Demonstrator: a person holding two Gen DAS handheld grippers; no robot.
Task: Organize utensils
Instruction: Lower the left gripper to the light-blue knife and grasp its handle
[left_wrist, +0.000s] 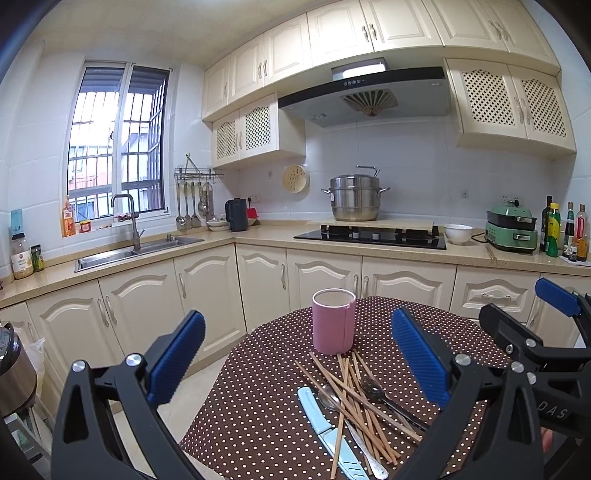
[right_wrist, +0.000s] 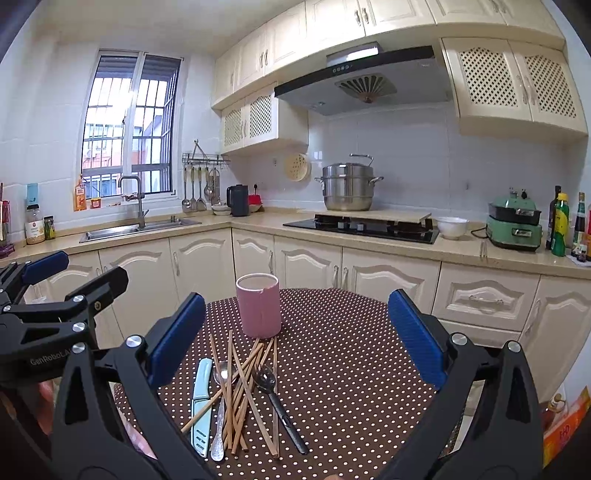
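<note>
Kitchen table (right_wrist: 332, 369): I am holding my left gripper (left_wrist: 295, 354) and right gripper (right_wrist: 295, 339) spread, empty, over chopsticks (right_wrist: 240, 387) lying near the pink cup (right_wrist: 258, 306).

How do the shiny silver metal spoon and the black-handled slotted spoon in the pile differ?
The shiny silver metal spoon has a solid bowl; the black-handled slotted spoon has a perforated one. The silver spoon is bare metal throughout; the slotted spoon's handle is black. The silver spoon lies beside the pale blue knife, the slotted spoon on the pile's opposite side. Both lie flat among wooden chopsticks.

Wooden chopsticks (right_wrist: 240, 391), two spoons (right_wrist: 221, 406) and a pale-blue, seemingly sheathed knife (right_wrist: 202, 406) lie jumbled before an upright pink cup (right_wrist: 258, 306).
</note>
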